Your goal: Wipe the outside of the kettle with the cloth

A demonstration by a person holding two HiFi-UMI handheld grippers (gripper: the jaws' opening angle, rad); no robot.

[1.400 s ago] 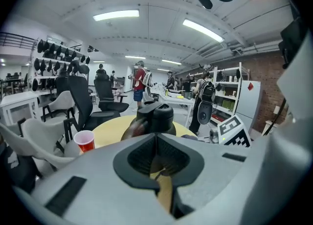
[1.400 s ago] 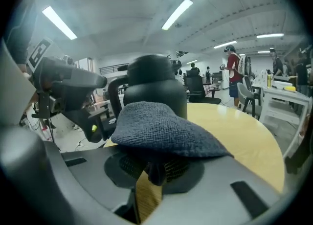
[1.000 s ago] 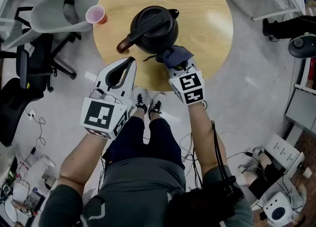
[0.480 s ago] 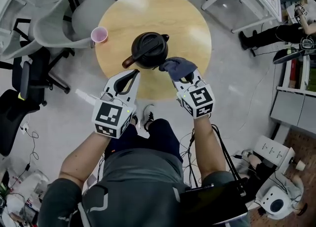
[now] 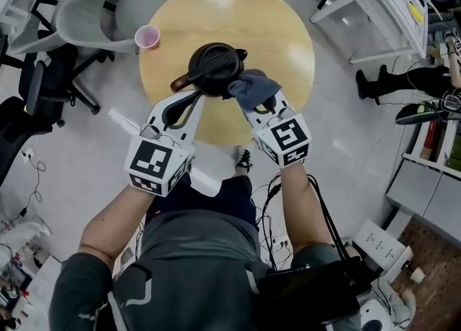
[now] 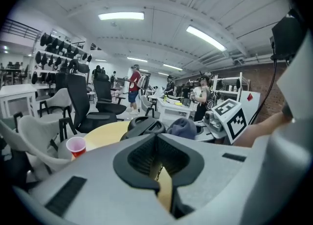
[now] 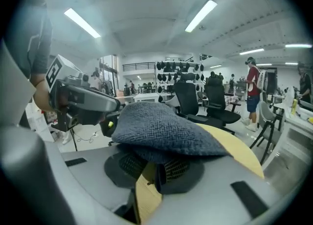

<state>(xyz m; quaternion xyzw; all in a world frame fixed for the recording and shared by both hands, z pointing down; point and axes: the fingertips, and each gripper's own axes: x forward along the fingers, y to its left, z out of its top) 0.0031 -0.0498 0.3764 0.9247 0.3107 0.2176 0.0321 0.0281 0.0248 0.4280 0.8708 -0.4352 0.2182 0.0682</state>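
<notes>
A black kettle stands near the front edge of the round wooden table. Its handle points toward my left gripper, which is shut on nothing, with its tips right beside that handle. My right gripper is shut on a blue-grey cloth, and the cloth rests against the kettle's near right side. In the left gripper view, the kettle and cloth lie just beyond the closed left gripper. In the right gripper view, the cloth drapes over the right gripper and hides the kettle.
A pink cup stands at the table's left edge. Grey and black office chairs crowd the far left side. A white desk is at the right. Cables lie on the floor. People stand far off in the room.
Both grippers have drawn in toward the kettle. The left gripper's tips now sit by the handle. The cloth has shifted from the kettle's near side to its near right side.
</notes>
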